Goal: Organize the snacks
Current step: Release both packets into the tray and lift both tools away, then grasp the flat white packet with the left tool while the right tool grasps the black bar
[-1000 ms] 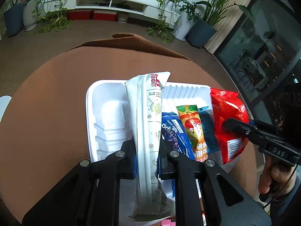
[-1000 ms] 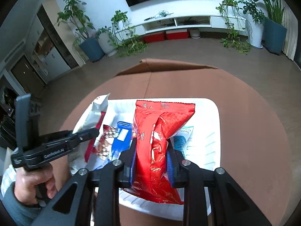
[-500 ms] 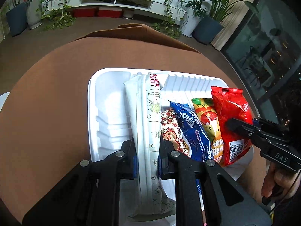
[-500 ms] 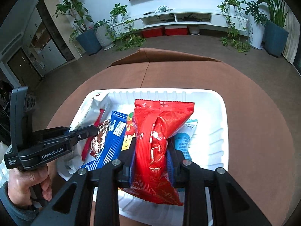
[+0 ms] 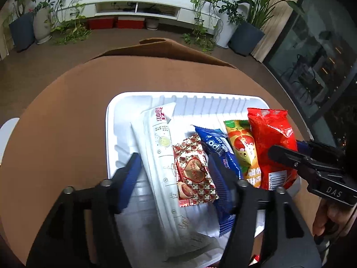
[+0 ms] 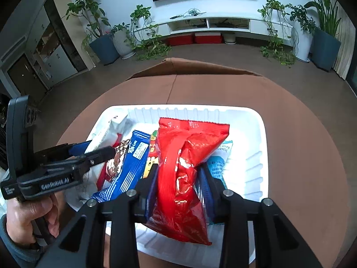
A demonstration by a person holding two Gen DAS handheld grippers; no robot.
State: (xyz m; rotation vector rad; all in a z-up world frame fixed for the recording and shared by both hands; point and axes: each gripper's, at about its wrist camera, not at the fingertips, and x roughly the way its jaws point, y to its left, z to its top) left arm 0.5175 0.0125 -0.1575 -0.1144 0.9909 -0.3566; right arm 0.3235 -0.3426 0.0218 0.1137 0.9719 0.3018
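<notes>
In the left wrist view, the left gripper (image 5: 176, 169) hangs low over the white tray (image 5: 111, 134) on the brown worktop (image 5: 67, 111). Its jaws are spread wide, one on each side of the long white pack (image 5: 162, 156) and the little heart pack (image 5: 194, 174), not squeezing either. The white pack lies in the tray with its long side pointing away from the camera, toward the far rim. Next to it lie the heart pack, a blue pack (image 5: 221, 154), a green and orange pack (image 5: 243, 147) and the red bag (image 5: 272, 143), side by side. The right gripper (image 5: 287, 151) comes in from the right, touching the red bag.

In the right wrist view, the right gripper (image 6: 178, 178) has its jaws around the red bag (image 6: 185, 156), pinching it. The bag's long side points away. Only this view shows a light blue pack (image 6: 218, 160) behind the red bag. The left gripper (image 6: 89, 149) reaches in from the left, held by a hand (image 6: 29, 214).
</notes>
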